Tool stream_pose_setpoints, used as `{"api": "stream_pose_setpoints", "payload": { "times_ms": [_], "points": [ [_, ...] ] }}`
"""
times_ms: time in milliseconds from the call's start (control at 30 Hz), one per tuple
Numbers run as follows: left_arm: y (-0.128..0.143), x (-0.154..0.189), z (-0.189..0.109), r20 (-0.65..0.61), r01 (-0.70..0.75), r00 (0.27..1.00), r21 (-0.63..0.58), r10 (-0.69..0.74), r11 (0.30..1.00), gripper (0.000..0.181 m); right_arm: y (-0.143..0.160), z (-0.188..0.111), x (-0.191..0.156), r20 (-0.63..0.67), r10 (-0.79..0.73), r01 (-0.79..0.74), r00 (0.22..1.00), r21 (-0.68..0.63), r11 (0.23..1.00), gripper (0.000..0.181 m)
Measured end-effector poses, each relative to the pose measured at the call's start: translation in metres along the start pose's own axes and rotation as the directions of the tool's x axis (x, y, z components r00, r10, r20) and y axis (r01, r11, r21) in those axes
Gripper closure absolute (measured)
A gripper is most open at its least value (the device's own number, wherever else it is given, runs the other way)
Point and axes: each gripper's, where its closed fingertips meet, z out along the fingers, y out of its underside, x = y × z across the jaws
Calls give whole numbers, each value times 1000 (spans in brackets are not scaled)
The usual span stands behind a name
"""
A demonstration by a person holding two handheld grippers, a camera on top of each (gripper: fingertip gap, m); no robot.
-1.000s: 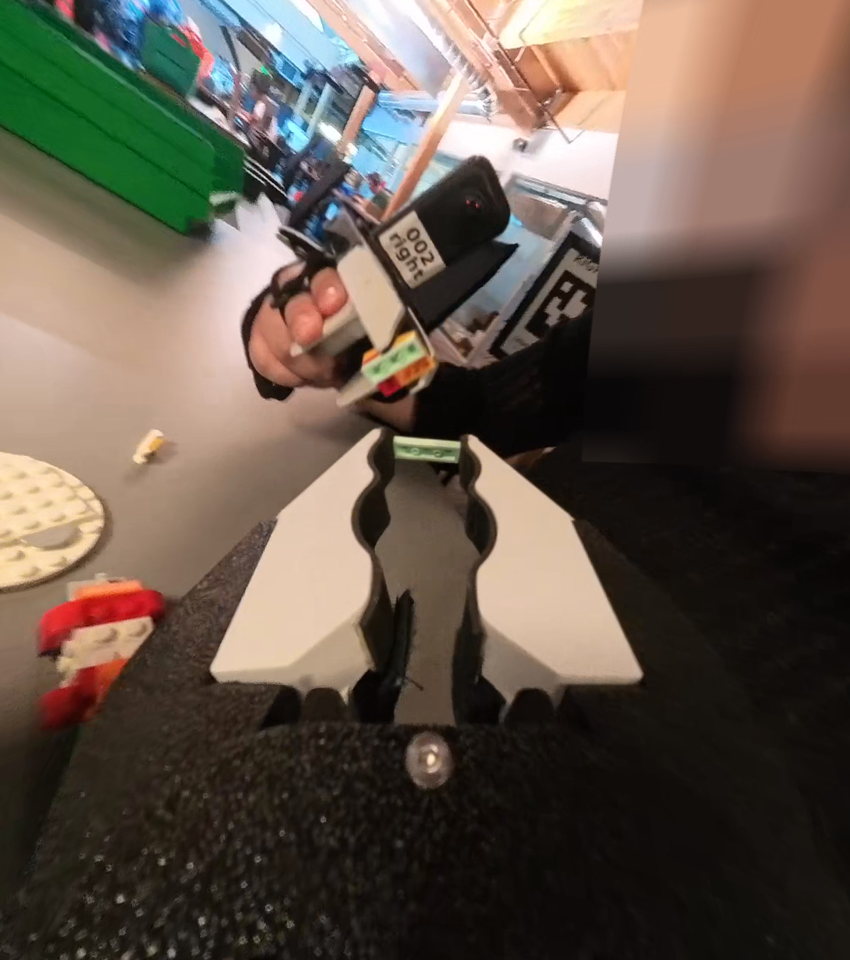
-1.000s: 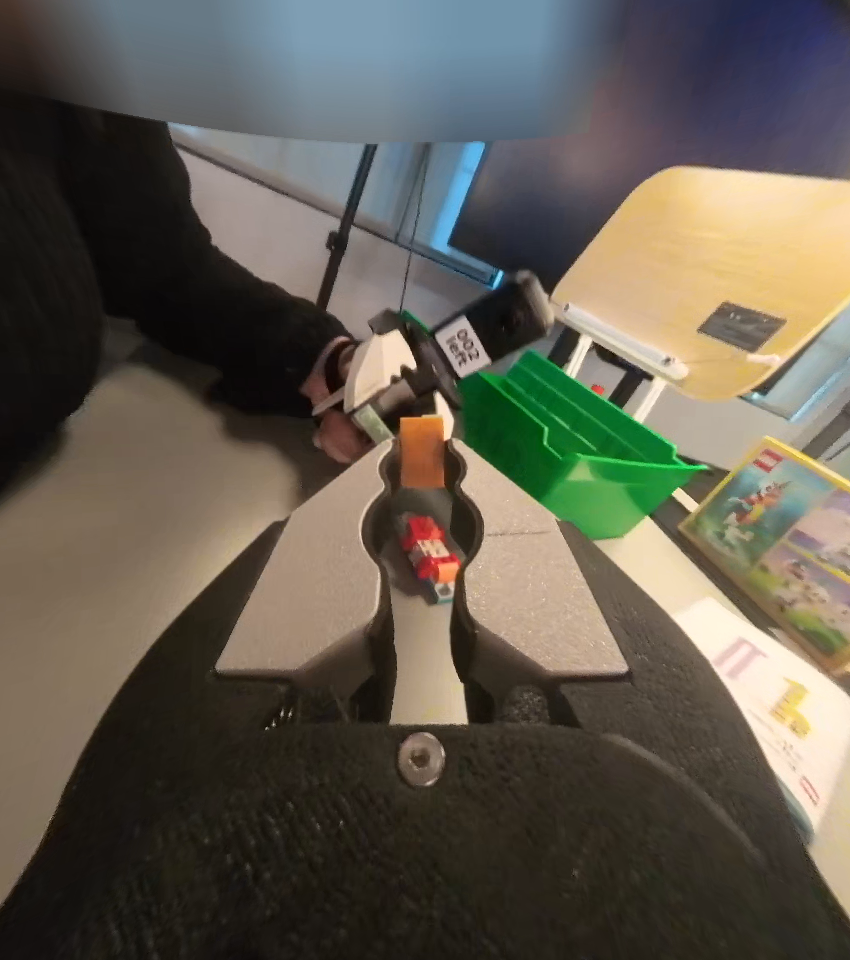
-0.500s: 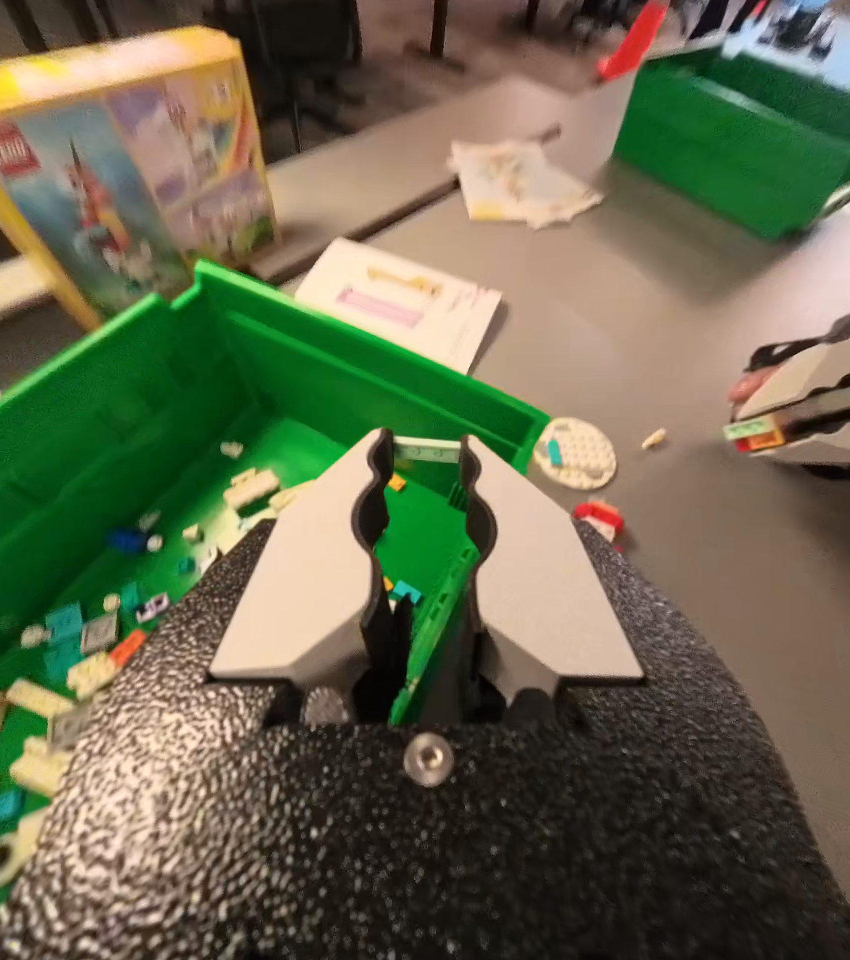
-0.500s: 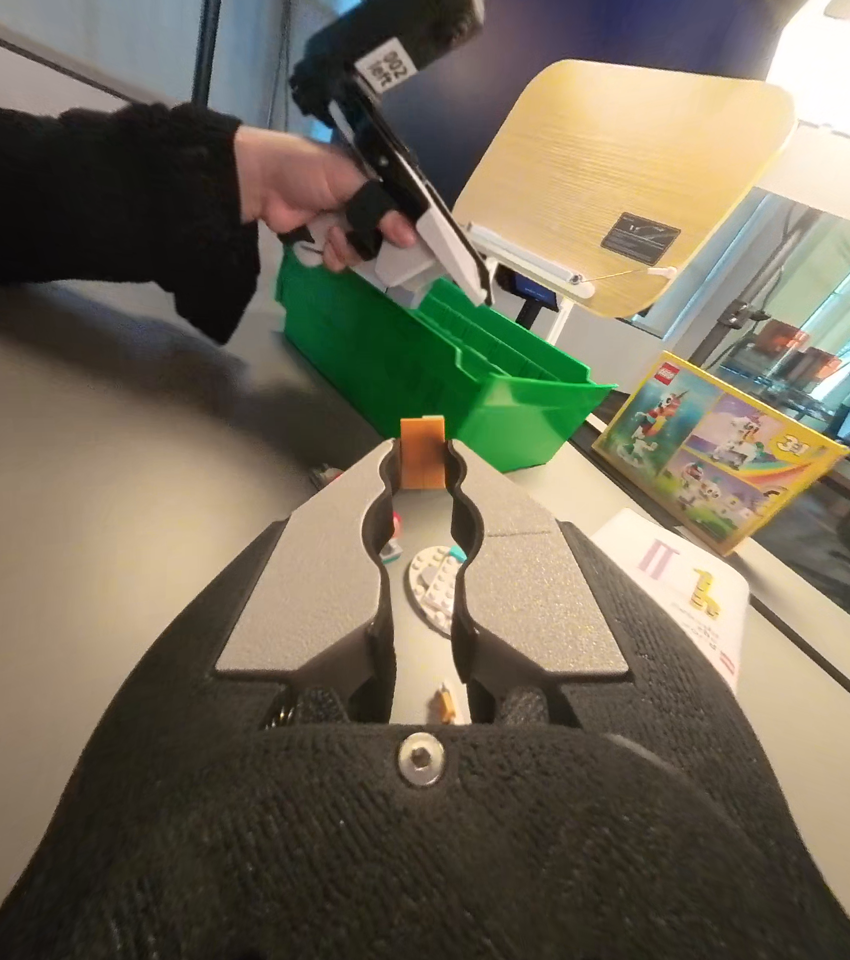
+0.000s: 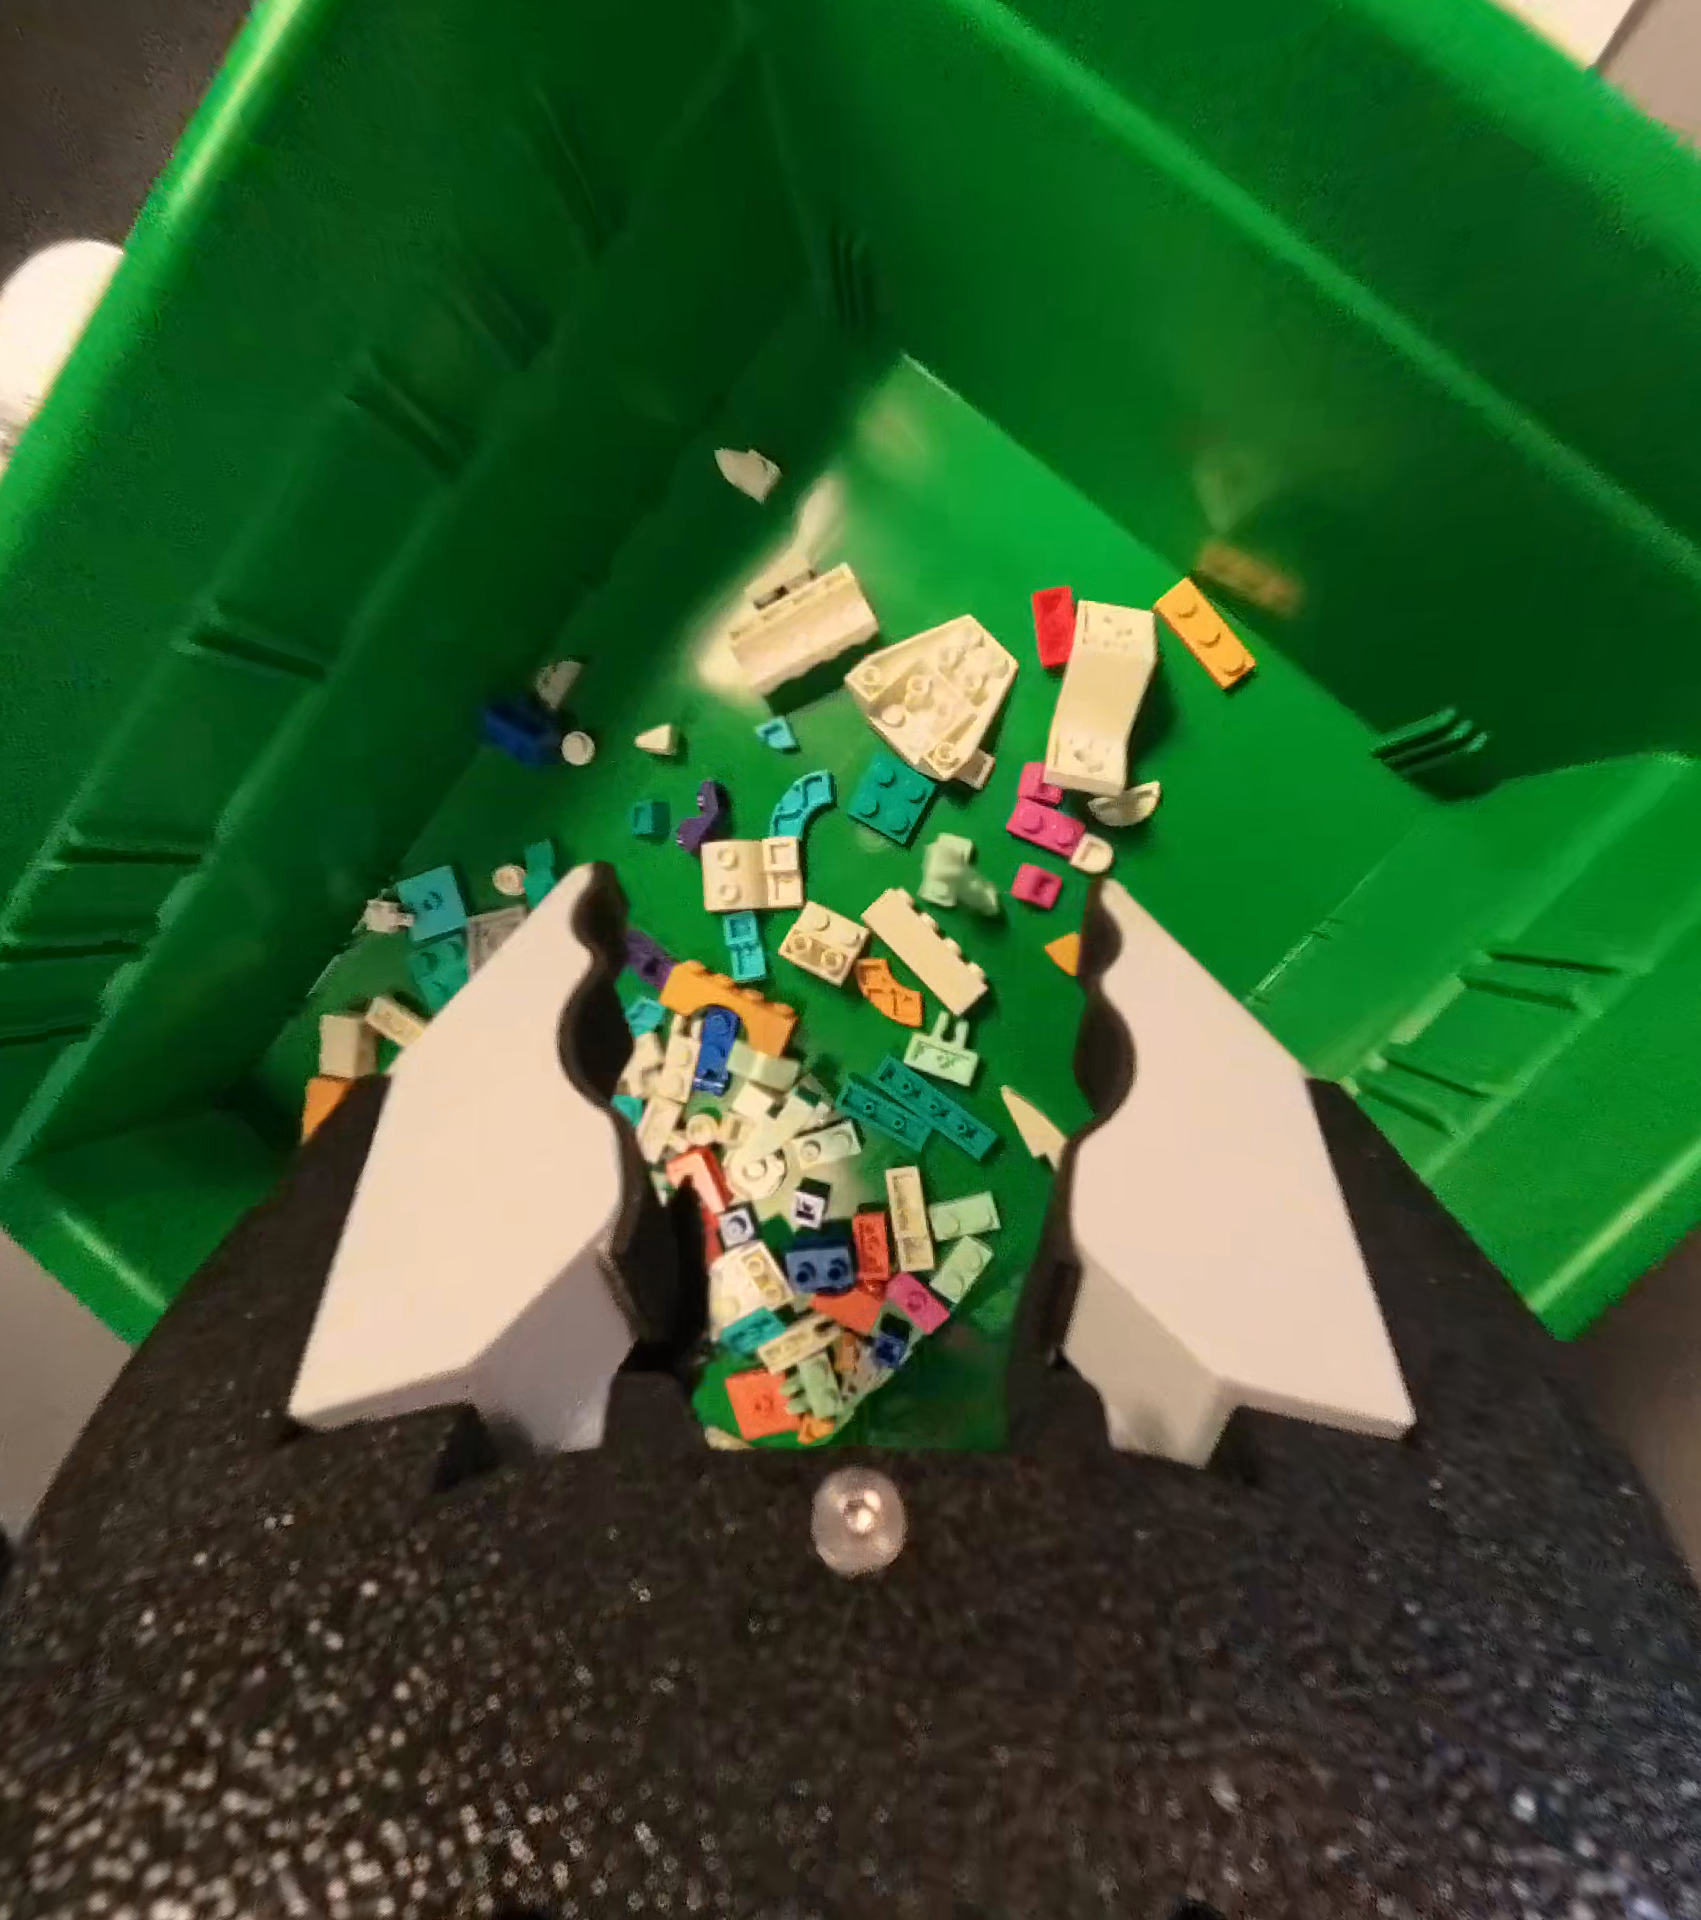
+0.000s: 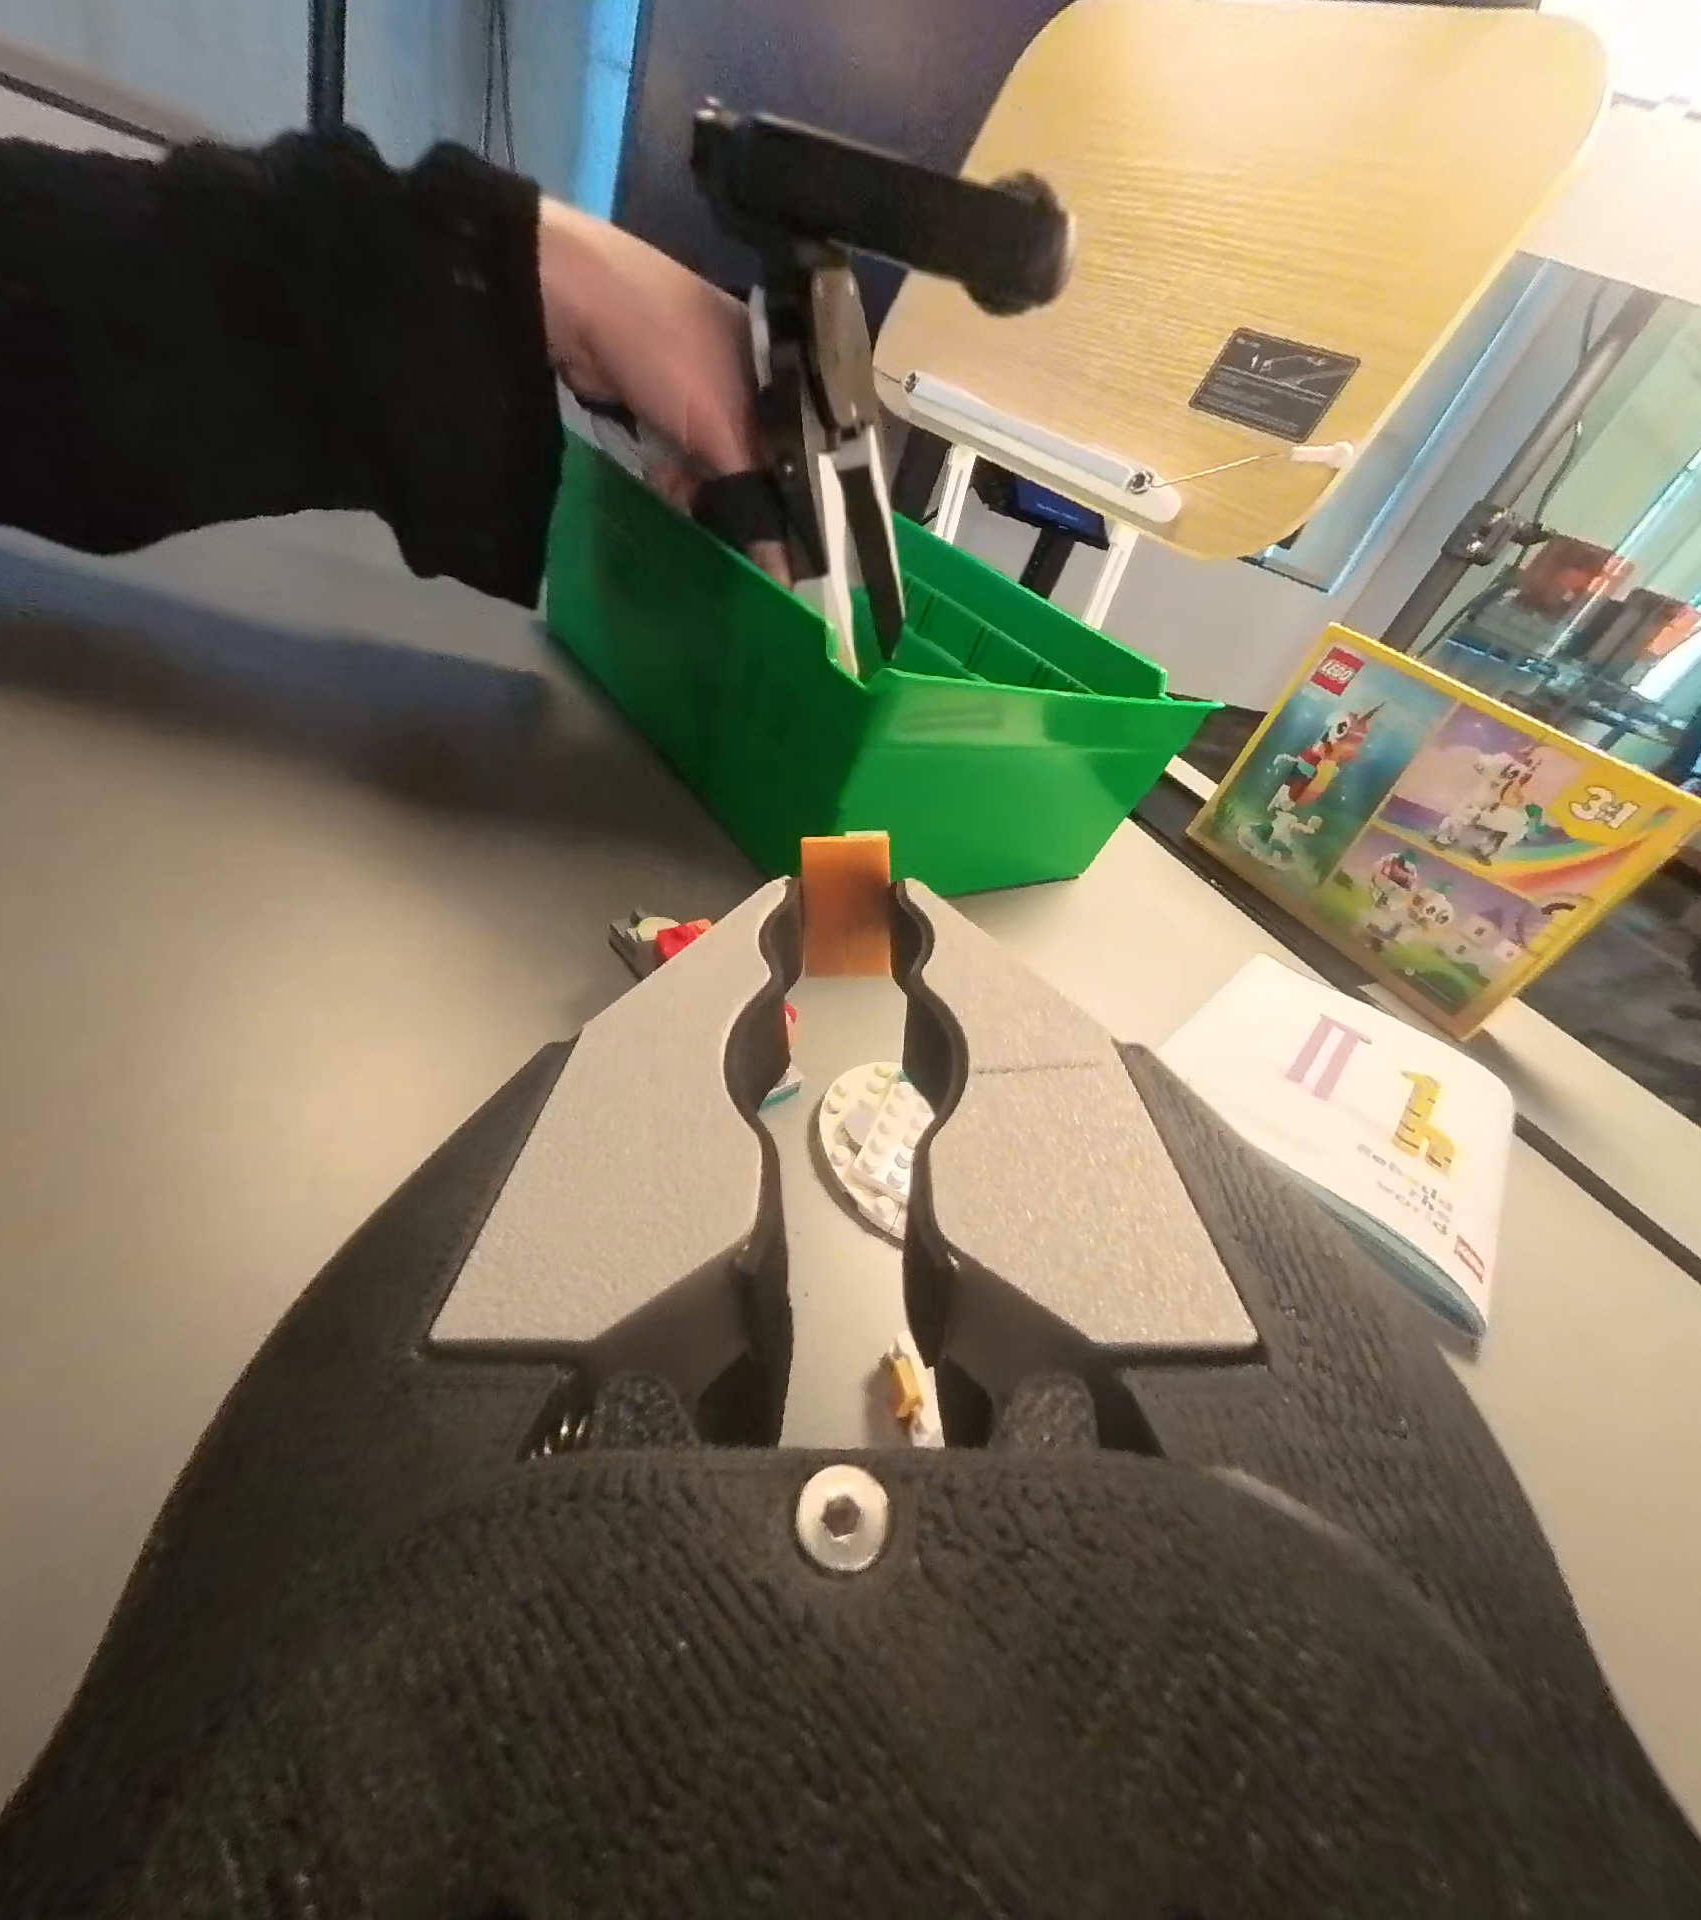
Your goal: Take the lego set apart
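The left gripper [image 5: 846, 977] hung wide open and empty over the green bin [image 5: 1241, 343], to drop parts; the right gripper [image 6: 846, 914], lower centre, pinched an orange piece [image 6: 844, 902] for dismantling.

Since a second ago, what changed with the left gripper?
The left gripper swung from near the right gripper to above the green bin, jaws spread wide, and the mint plate it pinched is gone from them. The right gripper stays shut on the orange piece; the round white plate stays on the table.
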Motion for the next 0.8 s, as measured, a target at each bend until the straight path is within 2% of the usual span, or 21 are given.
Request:
{"api": "stream_pose_setpoints", "payload": {
  "times_ms": [67,133,167,233,300,367,433,500,633,800],
  "points": [
    [-9,-7,-7,80,-19,997,61,14,998,91,-1,-1,1,10,31,-32,999,7,999,166],
    [-37,0,-33,143,-54,990,242,19,969,97,-5,-2,1,33,91,-92,995,34,995,166],
    [-53,15,-51,154,-104,987,349,52,931,100,-9,-4,0,55,136,-139,989,56,989,167],
    [-80,74,-88,119,-237,971,557,206,796,115,-19,-7,-3,140,245,-260,959,105,960,167],
    [-87,153,-116,7,-296,907,721,420,627,127,-31,-13,-8,255,352,-396,900,147,906,166],
    [-78,216,-133,-79,-282,813,813,577,509,136,-41,-19,-12,355,420,-499,835,169,850,166],
    [-69,246,-132,-69,-312,756,837,651,450,143,-48,-23,-14,407,436,-540,803,184,822,167],
    [-65,258,-124,-65,-327,741,834,668,444,150,-52,-25,-18,427,421,-534,800,187,825,167],
    [-61,270,-118,-256,-171,732,828,631,535,157,-57,-28,-26,437,359,-477,825,197,856,167],
    [-61,271,-119,-370,-52,711,821,598,568,169,-60,-31,-29,448,316,-441,836,206,874,167]
  ]
}}
